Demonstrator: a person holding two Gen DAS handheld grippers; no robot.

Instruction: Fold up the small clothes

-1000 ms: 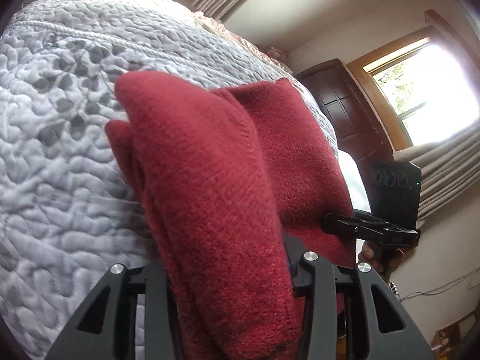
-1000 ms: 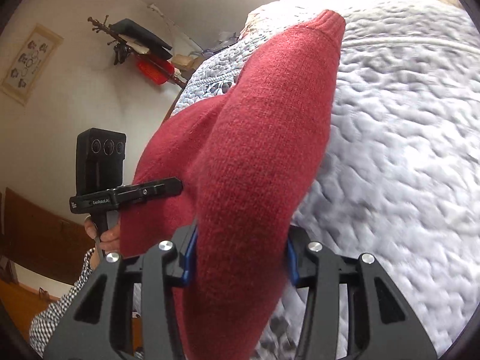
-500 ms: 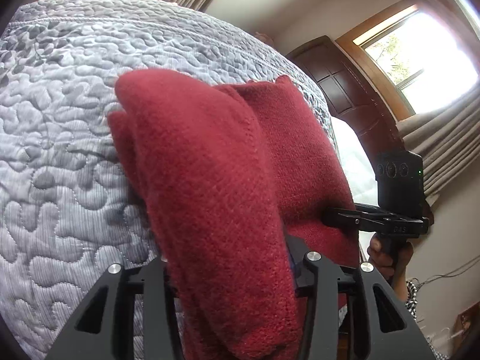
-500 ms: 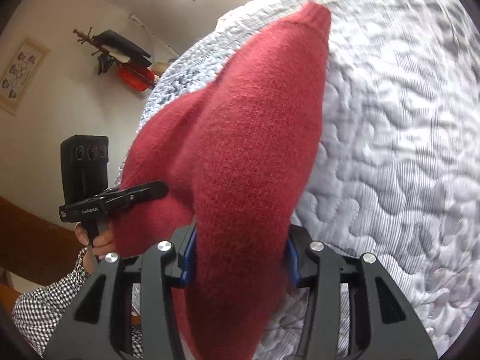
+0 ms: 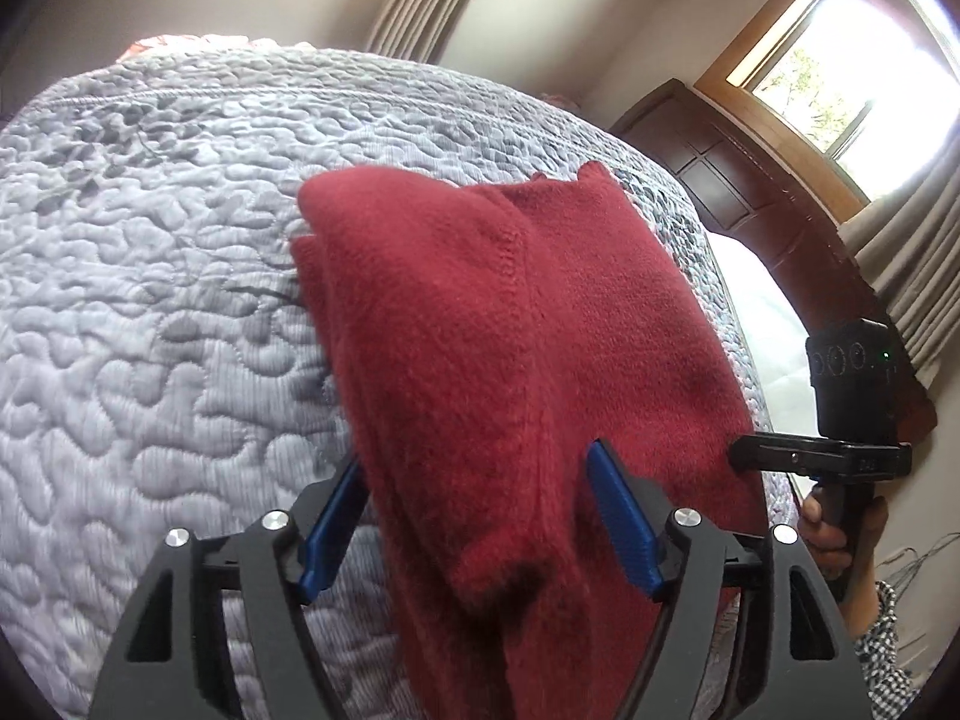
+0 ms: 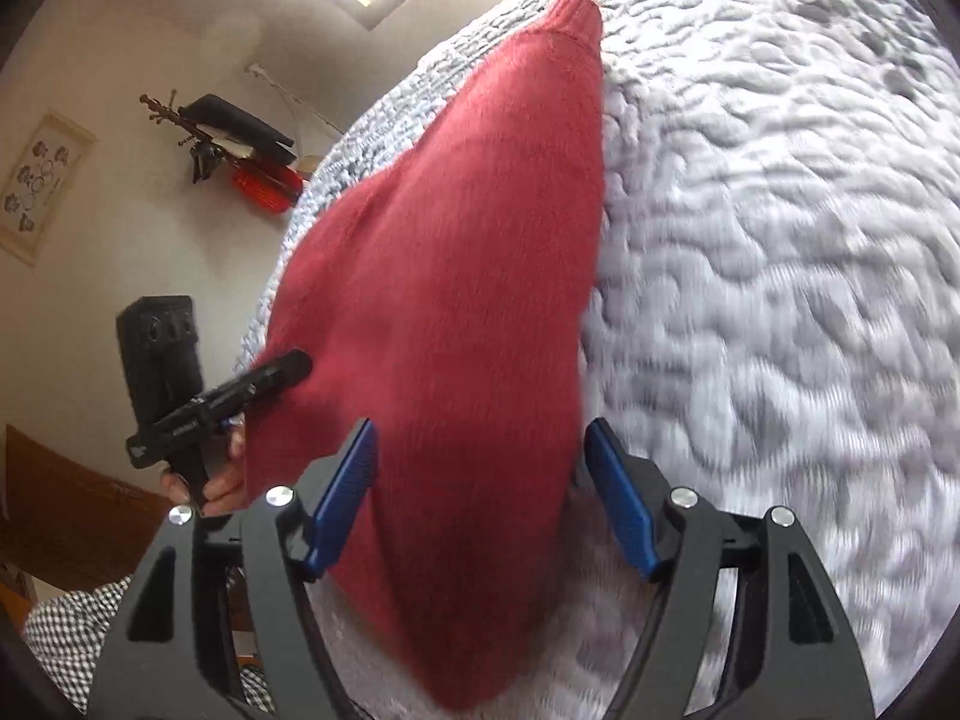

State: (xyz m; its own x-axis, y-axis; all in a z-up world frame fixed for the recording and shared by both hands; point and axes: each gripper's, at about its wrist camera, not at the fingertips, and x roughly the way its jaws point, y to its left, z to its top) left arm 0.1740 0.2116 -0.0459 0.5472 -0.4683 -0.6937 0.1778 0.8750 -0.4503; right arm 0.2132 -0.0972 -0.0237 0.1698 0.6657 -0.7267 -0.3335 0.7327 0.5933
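Both hand-held grippers were pinching the red sweater half a second ago, and now both have let go. The left hand-held gripper (image 5: 480, 519) has its blue fingers (image 5: 624, 531) spread wide, one on each side of the sweater's edge. The cloth still lies between them, and may brush the left one, but it is not squeezed. The right hand-held gripper (image 6: 480, 495) is just the same: wide open, with a gap showing on the right side between its finger and the wool.

The red sweater (image 5: 510, 324) now rests on the bed (image 5: 168, 312), on the bumpy grey quilt near the edge of the bed. It looks folded over on itself, with layers stacked up. One ribbed end (image 6: 573, 15) points away across the quilt.

Letting go likely means this fold is done and the sweater has been set down. Next the hands probably need to pull back without dragging the wool, because fuzzy cloth could catch on the fingers and spoil the fold. Some of the sweater's near edge hangs toward the grippers, so it might need a little push to lie flat.
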